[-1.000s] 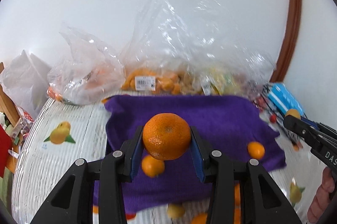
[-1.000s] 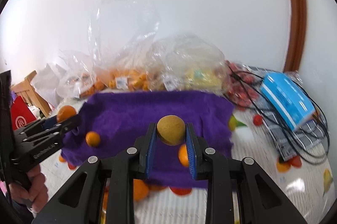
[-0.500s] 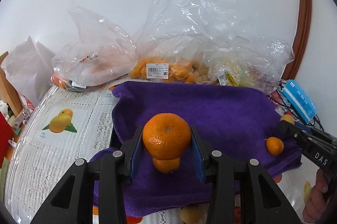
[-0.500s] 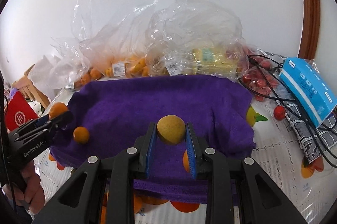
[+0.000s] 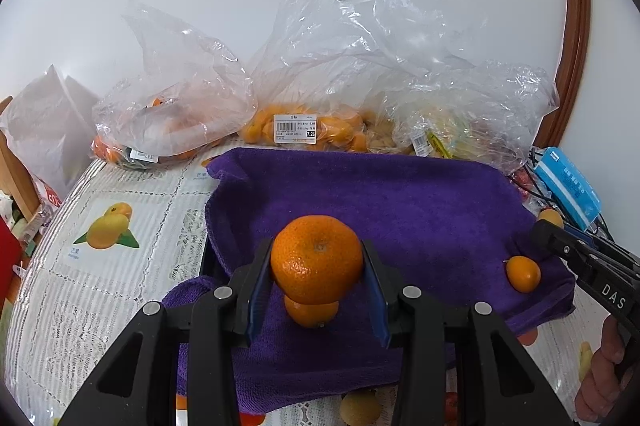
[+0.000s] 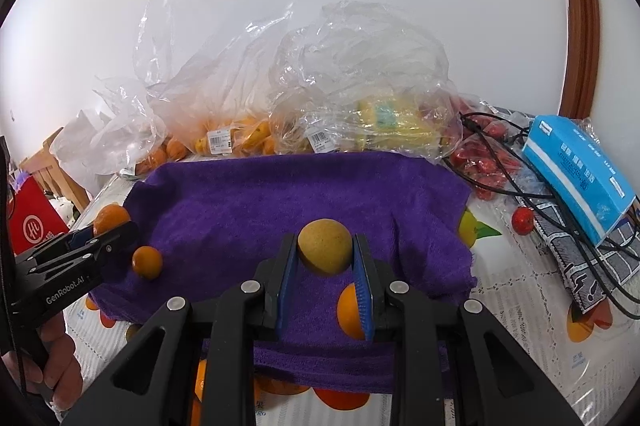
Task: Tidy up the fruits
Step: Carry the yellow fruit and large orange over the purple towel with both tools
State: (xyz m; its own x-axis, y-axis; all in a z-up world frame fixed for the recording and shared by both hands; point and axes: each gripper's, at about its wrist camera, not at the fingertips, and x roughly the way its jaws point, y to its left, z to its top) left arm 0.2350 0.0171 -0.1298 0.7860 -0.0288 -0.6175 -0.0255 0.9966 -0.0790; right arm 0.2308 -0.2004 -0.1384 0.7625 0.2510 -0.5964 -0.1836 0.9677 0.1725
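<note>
My left gripper (image 5: 317, 266) is shut on a large orange mandarin (image 5: 317, 260) and holds it above the near left part of a purple towel (image 5: 400, 209). A small orange fruit (image 5: 311, 313) lies on the towel just below it, and another small orange fruit (image 5: 523, 273) lies at the towel's right edge. My right gripper (image 6: 325, 253) is shut on a round tan fruit (image 6: 325, 246) above the towel's (image 6: 280, 201) near edge. A small orange fruit (image 6: 351, 312) lies beside its right finger and another small orange fruit (image 6: 147, 262) lies at the towel's left.
Clear plastic bags of orange fruit (image 5: 312, 129) and yellow fruit (image 6: 392, 121) stand along the wall behind the towel. A blue box (image 6: 576, 177), black cables and small red fruits (image 6: 522, 220) lie to the right. A fruit-print tablecloth (image 5: 112, 226) covers the table.
Both grippers have moved forward over the towel with their fruits still held; the bags and towel appear closer and lower in both views.
</note>
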